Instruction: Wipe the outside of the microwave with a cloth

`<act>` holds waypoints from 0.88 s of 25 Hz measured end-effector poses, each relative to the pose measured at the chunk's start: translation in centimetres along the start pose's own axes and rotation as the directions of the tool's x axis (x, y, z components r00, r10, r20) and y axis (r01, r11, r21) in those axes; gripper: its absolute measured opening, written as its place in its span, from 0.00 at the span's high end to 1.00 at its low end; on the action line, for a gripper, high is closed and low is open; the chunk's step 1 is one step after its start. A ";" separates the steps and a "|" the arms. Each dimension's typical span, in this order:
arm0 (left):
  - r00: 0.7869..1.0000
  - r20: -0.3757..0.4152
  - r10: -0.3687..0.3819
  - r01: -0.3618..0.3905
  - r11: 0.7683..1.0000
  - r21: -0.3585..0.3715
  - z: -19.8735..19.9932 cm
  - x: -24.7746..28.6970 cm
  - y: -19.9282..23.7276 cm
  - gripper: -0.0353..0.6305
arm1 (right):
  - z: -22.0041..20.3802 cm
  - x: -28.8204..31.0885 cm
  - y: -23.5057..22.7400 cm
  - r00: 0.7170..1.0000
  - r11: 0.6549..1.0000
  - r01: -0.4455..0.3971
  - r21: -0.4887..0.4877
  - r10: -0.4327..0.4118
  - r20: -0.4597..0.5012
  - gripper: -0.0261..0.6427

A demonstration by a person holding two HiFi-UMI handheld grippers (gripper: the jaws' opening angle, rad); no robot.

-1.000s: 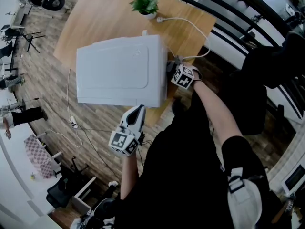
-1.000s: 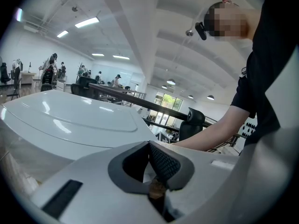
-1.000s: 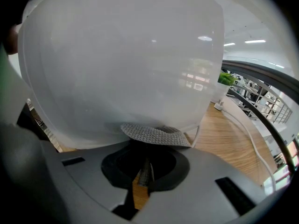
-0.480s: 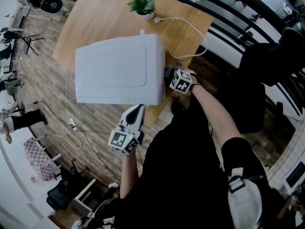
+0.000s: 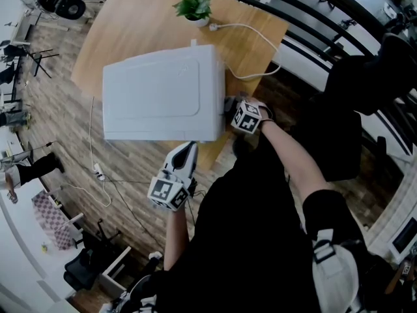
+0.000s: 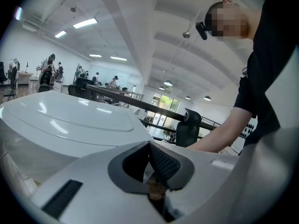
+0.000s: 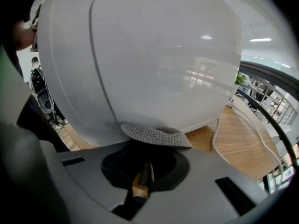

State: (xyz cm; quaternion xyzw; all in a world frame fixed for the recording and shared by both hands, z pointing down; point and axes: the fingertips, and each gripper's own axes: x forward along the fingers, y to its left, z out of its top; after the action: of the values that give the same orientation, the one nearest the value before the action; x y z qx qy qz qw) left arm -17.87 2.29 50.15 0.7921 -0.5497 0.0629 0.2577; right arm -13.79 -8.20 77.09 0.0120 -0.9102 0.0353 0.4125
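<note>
against the microwave (image 5: 163,96), cloth (image 7: 154,134) in the right claw (image 7: 145,164)

A light brown wooden table (image 5: 130,25) stands on a dark wooden plank floor (image 5: 58,109). A big white box-shaped microwave (image 5: 159,100) sits on it, close to the near edge. Behind it are a small green plant in a white pot (image 5: 194,8) and a long white cord (image 5: 247,26) curling over the bare wood.

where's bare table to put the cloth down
Bare wood lies beyond the microwave, left of the plant, up to the table edge. Right of the microwave is crowded: cable and the right claw with the cloth.
</note>
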 end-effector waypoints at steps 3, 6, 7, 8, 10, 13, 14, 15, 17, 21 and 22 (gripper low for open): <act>1.000 0.002 -0.006 0.006 1.000 0.000 -0.2 -0.2 -0.1 0.95 | -0.1 0.1 0.8 1.000 1.000 -0.005 -0.011 0.005 0.003 0.94; 1.000 0.002 -0.008 0.008 1.000 0.001 -0.4 -0.4 0.0 0.95 | -0.2 0.2 1.3 1.000 1.000 -0.008 -0.020 0.008 0.000 0.94; 1.000 0.003 -0.009 0.009 1.000 0.002 -0.4 -0.5 0.1 0.95 | -0.3 0.2 1.4 1.000 1.000 -0.007 -0.020 0.007 0.000 0.94; 1.000 0.003 -0.010 0.010 1.000 0.003 -0.5 -0.5 0.1 0.95 | -0.3 0.2 1.5 1.000 1.000 -0.006 -0.019 0.006 0.000 0.94; 1.000 0.005 -0.012 0.012 1.000 0.005 -0.5 -0.6 0.1 0.95 | -0.5 0.1 1.8 1.000 1.000 -0.004 -0.014 0.004 -0.005 0.94; 1.000 0.006 -0.013 0.013 1.000 0.007 -0.6 -0.9 0.2 0.95 | -0.7 0.1 2.2 1.000 1.000 -0.002 -0.014 0.002 -0.008 0.94; 1.000 0.007 -0.013 0.013 1.000 0.008 -0.6 -0.9 0.2 0.95 | -0.7 0.1 2.4 1.000 1.000 -0.002 -0.018 0.002 -0.007 0.94; 1.000 0.009 -0.015 0.014 1.000 0.010 -0.5 -1.0 0.3 0.95 | -0.7 0.1 2.6 1.000 1.000 -0.003 -0.019 0.003 -0.008 0.94; 1.000 0.014 -0.019 0.019 1.000 0.013 -0.4 -1.2 0.2 0.95 | -0.9 0.0 3.1 1.000 1.000 -0.007 -0.019 0.007 -0.020 0.94; 0.999 0.018 -0.030 0.030 0.999 0.023 -0.3 -1.6 0.0 0.95 | -1.0 -0.3 4.2 0.999 1.000 -0.013 -0.024 0.012 -0.030 0.94; 0.999 0.019 -0.033 0.033 0.999 0.025 -0.3 -1.7 -0.1 0.95 | -1.0 -0.4 4.5 1.000 1.000 -0.013 -0.027 0.012 -0.028 0.94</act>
State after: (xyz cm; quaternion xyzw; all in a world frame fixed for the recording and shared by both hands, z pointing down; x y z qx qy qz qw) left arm -18.42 3.84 49.71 0.8047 -0.5383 0.0577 0.2434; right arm -13.03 -3.69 77.22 0.0000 -0.9047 0.0256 0.4252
